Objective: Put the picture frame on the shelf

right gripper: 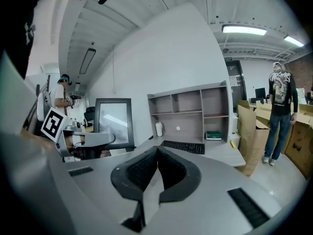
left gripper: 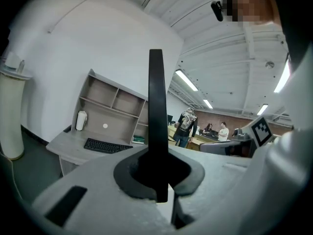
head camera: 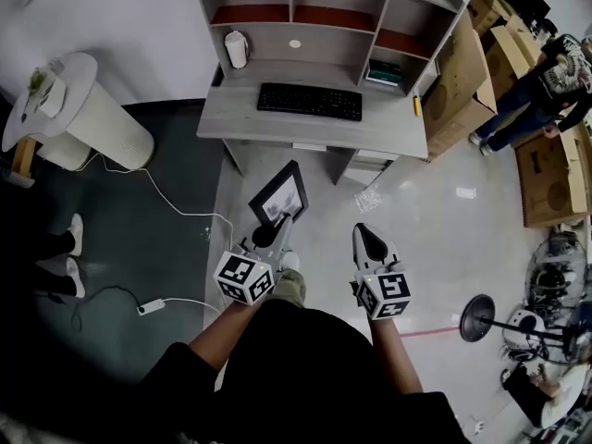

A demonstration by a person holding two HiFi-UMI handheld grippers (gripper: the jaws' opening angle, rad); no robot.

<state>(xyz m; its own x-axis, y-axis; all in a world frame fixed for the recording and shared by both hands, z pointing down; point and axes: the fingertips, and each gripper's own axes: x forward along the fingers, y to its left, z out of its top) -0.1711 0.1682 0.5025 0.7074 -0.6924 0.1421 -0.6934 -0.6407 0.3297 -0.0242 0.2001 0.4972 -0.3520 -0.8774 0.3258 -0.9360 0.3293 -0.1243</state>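
Observation:
My left gripper [head camera: 274,230] is shut on the lower edge of a black picture frame [head camera: 280,196] and holds it up over the floor in front of the desk. In the left gripper view the frame [left gripper: 157,111] shows edge-on as a dark upright bar clamped in the left gripper [left gripper: 157,174]. My right gripper [head camera: 364,235] is beside it, shut with nothing in it; its pads meet in the right gripper view [right gripper: 156,154]. That view also shows the frame [right gripper: 114,121] to the left. The grey shelf unit [head camera: 326,18] [left gripper: 113,110] [right gripper: 195,107] stands on the desk ahead.
The desk [head camera: 231,117] holds a black keyboard [head camera: 309,101] and a white jar [head camera: 237,49]; a green book [head camera: 384,72] lies in a shelf bay. Cardboard boxes [head camera: 467,77] and a person [head camera: 546,77] are to the right. A white cylinder [head camera: 102,118] and a floor cable [head camera: 153,305] lie left.

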